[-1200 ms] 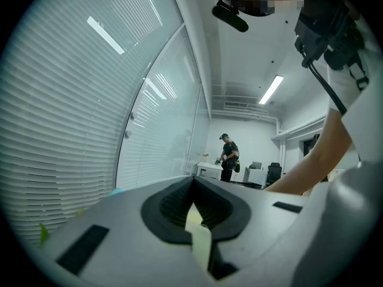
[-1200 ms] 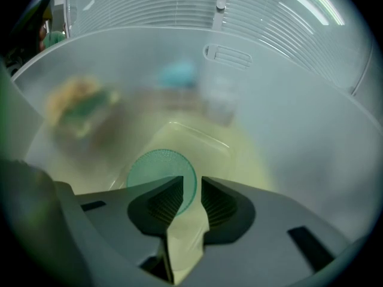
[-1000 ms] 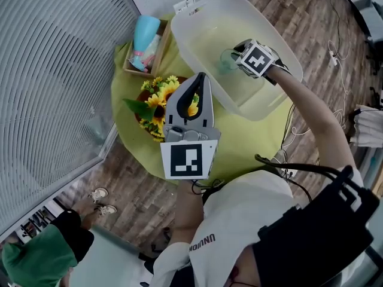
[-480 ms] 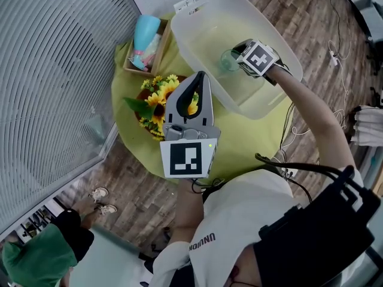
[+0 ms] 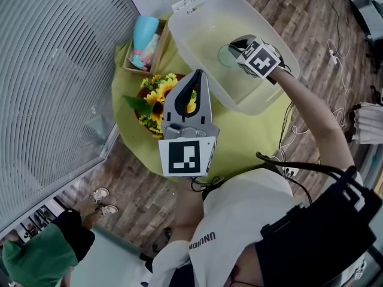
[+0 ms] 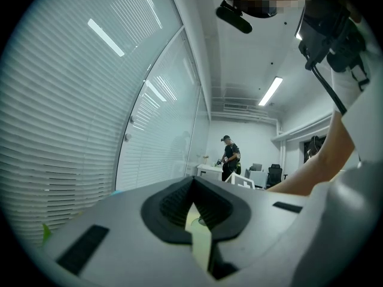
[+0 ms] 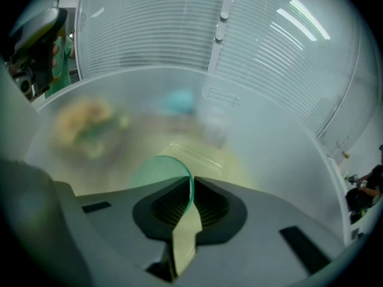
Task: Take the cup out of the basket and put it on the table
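Raised slightly since a second ago, the right claw, its jaws just closing on the green cup, lifts it inside the basket; next it likely must clear the rim toward the desk, while the left claw waits closed and empty.
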Motion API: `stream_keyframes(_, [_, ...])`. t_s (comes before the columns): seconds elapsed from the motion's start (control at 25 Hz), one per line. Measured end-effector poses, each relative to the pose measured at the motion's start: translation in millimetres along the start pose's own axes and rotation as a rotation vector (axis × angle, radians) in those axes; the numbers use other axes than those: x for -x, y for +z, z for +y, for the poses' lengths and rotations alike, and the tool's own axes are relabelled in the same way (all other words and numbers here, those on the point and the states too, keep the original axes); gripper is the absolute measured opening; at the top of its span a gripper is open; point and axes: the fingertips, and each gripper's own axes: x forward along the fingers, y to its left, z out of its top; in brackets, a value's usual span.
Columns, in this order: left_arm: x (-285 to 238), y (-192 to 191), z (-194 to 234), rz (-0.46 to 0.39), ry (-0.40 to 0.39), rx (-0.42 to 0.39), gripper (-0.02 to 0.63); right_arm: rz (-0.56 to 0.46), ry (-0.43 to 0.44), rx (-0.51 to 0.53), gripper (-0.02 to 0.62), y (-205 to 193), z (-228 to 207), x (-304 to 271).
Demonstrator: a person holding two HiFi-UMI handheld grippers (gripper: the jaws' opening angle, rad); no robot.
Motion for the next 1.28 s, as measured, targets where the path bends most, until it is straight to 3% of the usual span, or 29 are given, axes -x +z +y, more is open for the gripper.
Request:
stream_keyframes(0.28, [4,5,-6,-0.015,-0.001,-0.002,0.012,-0.110,-0.026,-0.025,0.037,25,1,26])
stream_keyframes(0.52, [11,3,-7,-0.003,-0.012,-0.080,0.012,-0.181,-0.049,-0.043,0.037,40,2,48])
stream_keyframes(1.12, [25,18,-23,-0.046,0.017,-0.116,0.012,-0.348,-0.123,-0.111,0.037,58,0,103])
stream_keyframes(1.28, [29,23,-29,-0.060,0.022,-0.088,0.012,-0.395,-0.134,-0.139,0.037,58,1,121])
